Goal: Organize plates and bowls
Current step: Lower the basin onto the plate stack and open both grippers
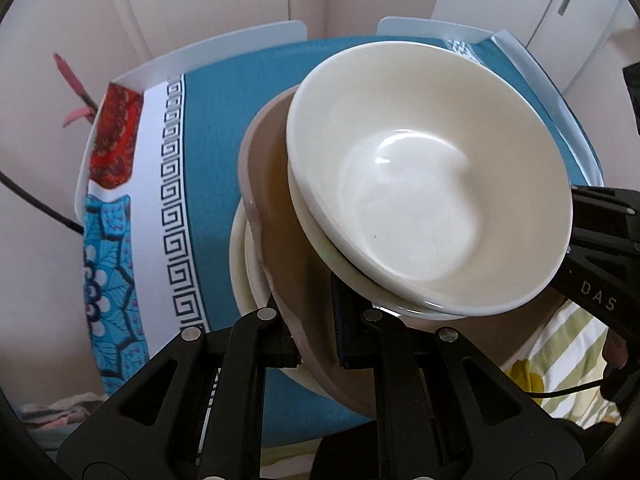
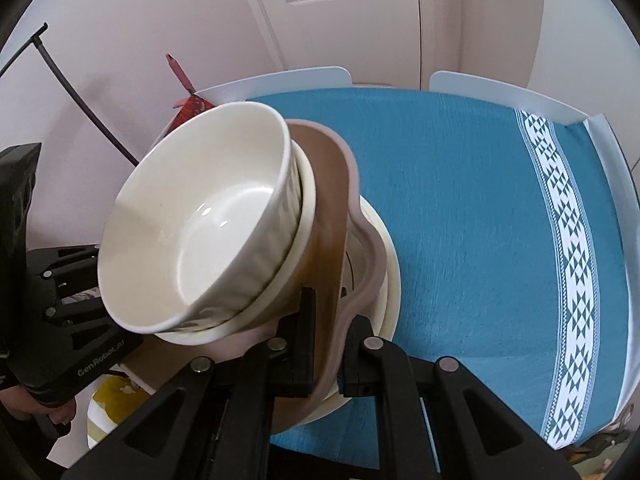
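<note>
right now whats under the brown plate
A cream plate lies directly under the brown plate, on the blue tablecloth. Only its rim shows; its middle is covered, so anything between them cannot be seen.

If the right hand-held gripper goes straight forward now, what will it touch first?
The right hand-held gripper is already shut on the brown plate's rim. Straight ahead lies that plate, with stacked white bowls just left; depth beyond is unclear.
</note>
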Motion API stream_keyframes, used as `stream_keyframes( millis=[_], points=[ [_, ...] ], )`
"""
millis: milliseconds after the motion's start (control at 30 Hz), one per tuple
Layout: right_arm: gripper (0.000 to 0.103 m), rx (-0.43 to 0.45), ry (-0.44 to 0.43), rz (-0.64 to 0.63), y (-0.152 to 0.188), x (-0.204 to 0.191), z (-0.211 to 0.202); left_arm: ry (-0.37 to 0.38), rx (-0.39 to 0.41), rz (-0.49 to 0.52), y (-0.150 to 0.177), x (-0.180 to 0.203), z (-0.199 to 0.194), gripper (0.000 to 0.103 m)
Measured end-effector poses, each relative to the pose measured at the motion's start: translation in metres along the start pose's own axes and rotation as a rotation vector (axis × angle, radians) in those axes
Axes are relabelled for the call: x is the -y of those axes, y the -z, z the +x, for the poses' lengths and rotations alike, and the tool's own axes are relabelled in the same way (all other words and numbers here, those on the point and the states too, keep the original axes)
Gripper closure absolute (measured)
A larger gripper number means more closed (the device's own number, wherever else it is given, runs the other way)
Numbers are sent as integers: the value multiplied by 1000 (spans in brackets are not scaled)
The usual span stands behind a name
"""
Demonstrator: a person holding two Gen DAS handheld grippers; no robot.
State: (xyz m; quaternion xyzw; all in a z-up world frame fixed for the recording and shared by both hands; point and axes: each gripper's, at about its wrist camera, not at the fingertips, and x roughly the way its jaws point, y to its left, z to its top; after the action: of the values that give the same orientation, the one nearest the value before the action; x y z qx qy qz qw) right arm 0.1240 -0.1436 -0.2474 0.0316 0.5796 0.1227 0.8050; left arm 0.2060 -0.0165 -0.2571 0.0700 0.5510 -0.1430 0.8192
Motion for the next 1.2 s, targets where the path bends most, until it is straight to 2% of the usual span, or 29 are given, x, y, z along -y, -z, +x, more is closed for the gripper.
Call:
stream_keyframes(
  millis=[300,533,600,867,1000,1200],
  points=[
    [95,-16,7,39,1,0,2,7,-38,-13,3,-1,5,94],
    [95,-145,2,84,-8,-2,5,96,-198,-97,-7,-13,8,93],
    [95,-177,-2,101,-9,-1,6,97,-220,-102,-8,-14,7,93],
    [93,-238,-1,137,-11,2,-7,116,-268,-93,-8,-10,-2,90],
    [93,-237,-12,180,-7,10,-23,120,-277,-108,-6,-12,-11,89],
    [93,-207,-14,195,-1,10,-44,101,-250,-105,0,-10,-35,83]
  ],
)
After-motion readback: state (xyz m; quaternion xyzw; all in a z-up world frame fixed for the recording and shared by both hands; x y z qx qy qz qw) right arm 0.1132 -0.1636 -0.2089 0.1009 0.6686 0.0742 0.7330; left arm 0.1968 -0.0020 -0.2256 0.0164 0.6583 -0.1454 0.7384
